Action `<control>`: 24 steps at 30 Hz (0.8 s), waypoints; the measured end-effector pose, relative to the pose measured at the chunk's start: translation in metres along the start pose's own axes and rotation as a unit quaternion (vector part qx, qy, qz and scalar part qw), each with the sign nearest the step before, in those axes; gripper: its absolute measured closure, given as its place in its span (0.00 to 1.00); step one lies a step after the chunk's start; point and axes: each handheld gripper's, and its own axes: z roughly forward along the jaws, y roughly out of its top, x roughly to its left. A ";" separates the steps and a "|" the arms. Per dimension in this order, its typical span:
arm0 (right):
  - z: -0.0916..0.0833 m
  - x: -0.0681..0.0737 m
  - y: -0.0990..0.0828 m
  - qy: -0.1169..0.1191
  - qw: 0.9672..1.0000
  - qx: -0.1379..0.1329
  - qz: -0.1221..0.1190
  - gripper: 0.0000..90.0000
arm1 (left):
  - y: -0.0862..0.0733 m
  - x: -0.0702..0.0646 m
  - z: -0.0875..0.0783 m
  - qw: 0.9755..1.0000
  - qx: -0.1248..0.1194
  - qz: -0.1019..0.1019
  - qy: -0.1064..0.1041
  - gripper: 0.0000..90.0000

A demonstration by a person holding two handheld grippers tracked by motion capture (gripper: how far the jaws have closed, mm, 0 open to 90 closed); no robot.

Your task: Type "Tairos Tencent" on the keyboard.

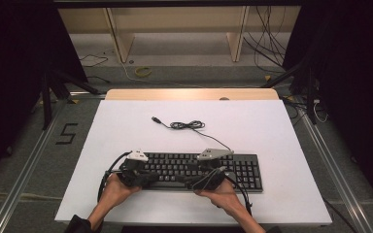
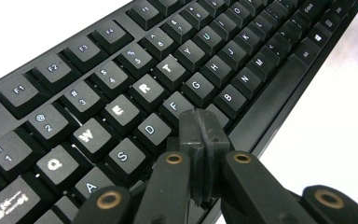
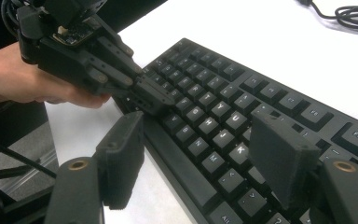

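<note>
A black keyboard (image 1: pixel 245 170) lies on the white table (image 1: pixel 126 126), near its front edge. A hand holds my left gripper (image 1: pixel 148 178) over the keyboard's left end. In the left gripper view its jaws are pressed together with nothing between them, and my left gripper (image 2: pixel 199 122) hovers just above the F and D keys (image 2: pixel 144 88). My right gripper (image 1: pixel 194 182) is over the keyboard's middle front. In the right gripper view my right gripper (image 3: pixel 200 144) stands open, with its pads straddling the space bar edge and letter keys (image 3: pixel 223 112). The shut left gripper (image 3: pixel 154 100) points in from the left.
The keyboard's loose black cable (image 1: pixel 187 125) lies coiled on the table behind it, ending in a USB plug (image 1: pixel 154 118). A wooden strip (image 1: pixel 192 94) borders the table's far edge. Shelving and floor cables (image 1: pixel 267 43) lie beyond.
</note>
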 end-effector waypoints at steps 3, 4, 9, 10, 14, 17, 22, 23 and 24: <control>0.000 -0.001 0.000 -0.002 1.000 0.001 0.002 0.41 | 0.000 0.000 -0.001 1.000 -0.002 -0.001 0.002 0.99; -0.001 -0.001 0.000 -0.002 1.000 0.001 0.002 0.41 | 0.001 -0.001 -0.001 1.000 -0.007 -0.003 0.006 0.99; -0.001 -0.002 0.000 -0.003 1.000 0.000 0.003 0.41 | 0.003 0.000 -0.009 1.000 -0.030 -0.010 0.002 0.96; -0.001 -0.002 0.000 -0.003 1.000 0.000 0.003 0.41 | 0.003 0.000 -0.010 0.999 -0.036 -0.015 -0.001 0.95; -0.001 -0.002 0.000 -0.003 1.000 0.000 0.002 0.41 | 0.004 0.003 -0.014 0.998 -0.052 -0.024 -0.005 0.88; -0.001 -0.002 0.000 -0.004 1.000 0.000 0.001 0.41 | 0.005 0.005 -0.017 0.998 -0.057 -0.032 -0.006 0.81; -0.001 -0.002 0.000 -0.003 1.000 0.000 0.003 0.40 | 0.007 0.008 -0.021 0.997 -0.067 -0.040 0.001 0.65; -0.001 -0.002 0.000 -0.003 1.000 0.000 0.003 0.40 | 0.008 0.008 -0.022 0.997 -0.068 -0.040 0.002 0.62; -0.001 -0.002 0.000 -0.003 1.000 0.000 0.003 0.40 | 0.009 0.009 -0.022 0.997 -0.068 -0.042 0.003 0.59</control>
